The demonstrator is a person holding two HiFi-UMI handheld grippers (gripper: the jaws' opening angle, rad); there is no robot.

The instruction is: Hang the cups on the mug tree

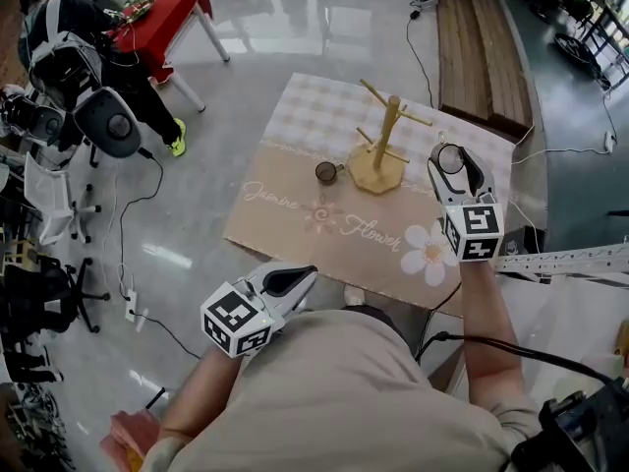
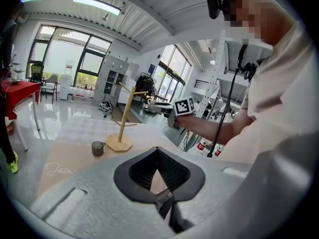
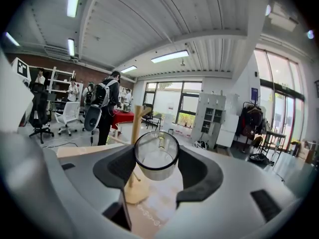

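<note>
A wooden mug tree (image 1: 388, 131) stands on a beige flowered mat (image 1: 295, 214), its pegs bare. A small dark glass cup (image 1: 326, 172) sits on the mat just left of the tree's base. My right gripper (image 1: 450, 151) hovers right of the tree, shut on a clear glass cup (image 1: 451, 159). In the right gripper view that cup (image 3: 157, 156) sits upright between the pads, with the tree's post (image 3: 134, 133) right behind it. My left gripper (image 1: 290, 280) is held low near the body, off the mat's near edge, shut and holding nothing. From the left gripper view, the tree (image 2: 125, 113) and the dark cup (image 2: 98, 148) lie ahead.
A red table (image 1: 167, 18) and a person with a backpack (image 1: 69, 57) are at the far left, with office chairs (image 1: 49, 200) near them. A wooden bench (image 1: 482, 47) lies behind the mat. Cables and a power strip (image 1: 131, 305) run over the glossy floor.
</note>
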